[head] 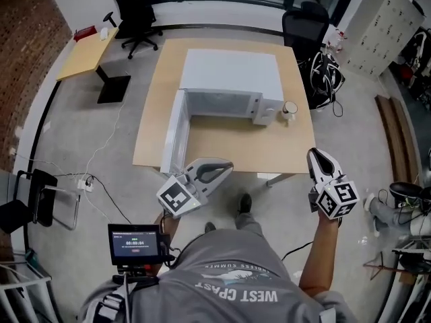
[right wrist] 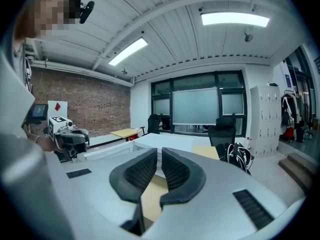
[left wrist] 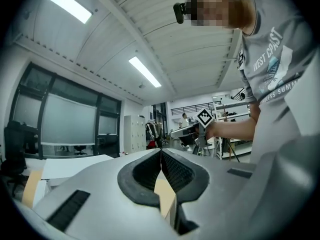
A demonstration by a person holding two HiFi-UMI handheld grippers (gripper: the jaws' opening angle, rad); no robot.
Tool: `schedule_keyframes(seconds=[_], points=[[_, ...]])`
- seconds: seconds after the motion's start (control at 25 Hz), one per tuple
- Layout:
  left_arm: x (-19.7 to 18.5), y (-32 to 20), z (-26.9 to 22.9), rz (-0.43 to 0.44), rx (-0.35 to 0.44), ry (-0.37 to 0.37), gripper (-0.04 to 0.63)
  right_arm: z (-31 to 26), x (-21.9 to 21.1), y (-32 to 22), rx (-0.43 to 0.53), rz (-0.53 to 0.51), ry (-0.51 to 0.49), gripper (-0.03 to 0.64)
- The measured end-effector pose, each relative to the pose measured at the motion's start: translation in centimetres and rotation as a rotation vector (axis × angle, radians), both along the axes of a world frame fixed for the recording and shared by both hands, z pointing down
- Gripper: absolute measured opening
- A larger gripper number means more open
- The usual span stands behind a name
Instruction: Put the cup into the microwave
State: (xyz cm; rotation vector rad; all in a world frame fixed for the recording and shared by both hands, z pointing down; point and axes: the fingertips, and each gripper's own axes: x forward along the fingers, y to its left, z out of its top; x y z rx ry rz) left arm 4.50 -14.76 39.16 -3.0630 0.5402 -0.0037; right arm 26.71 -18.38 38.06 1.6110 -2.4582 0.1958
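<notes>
A small pale cup (head: 289, 109) stands on the wooden table (head: 222, 150), just right of the white microwave (head: 230, 79). The microwave's door (head: 173, 132) hangs wide open to the left and its cavity looks empty. Both grippers hover off the table's near edge, well short of the cup. My left gripper (head: 227, 167) is shut with nothing in it; its pads meet in the left gripper view (left wrist: 161, 156). My right gripper (head: 314, 154) is also shut and empty, with its tips together in the right gripper view (right wrist: 159, 156), pointing toward the microwave (right wrist: 160, 143).
A black office chair (head: 137, 15) and a small side desk (head: 86, 52) stand at the back left. Another chair (head: 303, 25) and a bundle of cables (head: 326, 73) sit by the table's right end. Cables and a power strip (head: 84, 184) lie on the floor at left.
</notes>
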Motion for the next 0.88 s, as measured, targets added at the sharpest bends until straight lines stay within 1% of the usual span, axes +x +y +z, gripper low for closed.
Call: schedule_keyframes(seconds=[0.2, 0.24, 0.32, 0.36, 0.44, 0.6, 0.76, 0.88], points=[[0.1, -2.8, 0.5, -0.048, -0.017, -0.032, 0.021, 3.4, 2.8, -6.6, -0.048, 0.011, 0.001, 0.030], [0.4, -3.6, 0.6, -0.059, -0.026, -0.034, 0.021, 4.2, 3.6, -8.2, -0.063, 0.014, 0.001, 0.042], [0.9, -5.2, 0.8, -0.084, -0.049, -0.043, 0.021, 6.0, 5.2, -11.2, -0.097, 0.023, -0.006, 0.101], [1.0, -5.9, 0.9, -0.096, -0.059, -0.052, 0.021, 7.1, 5.9, -12.5, -0.118, 0.028, -0.010, 0.120], [1.4, -7.2, 1.3, -0.113, -0.074, -0.062, 0.021, 9.6, 7.1, -14.8, -0.159, 0.039, -0.015, 0.136], [2.6, -9.8, 2.7, -0.134, -0.120, -0.079, 0.021, 14.4, 9.7, -19.5, -0.227, 0.061, 0.001, 0.140], [3.5, -12.0, 4.4, -0.155, -0.172, -0.098, 0.021, 19.9, 12.3, -23.7, -0.298, 0.090, 0.038, 0.140], [4.0, -13.5, 5.2, -0.170, -0.195, -0.104, 0.021, 24.4, 14.1, -26.2, -0.364, 0.113, 0.072, 0.140]])
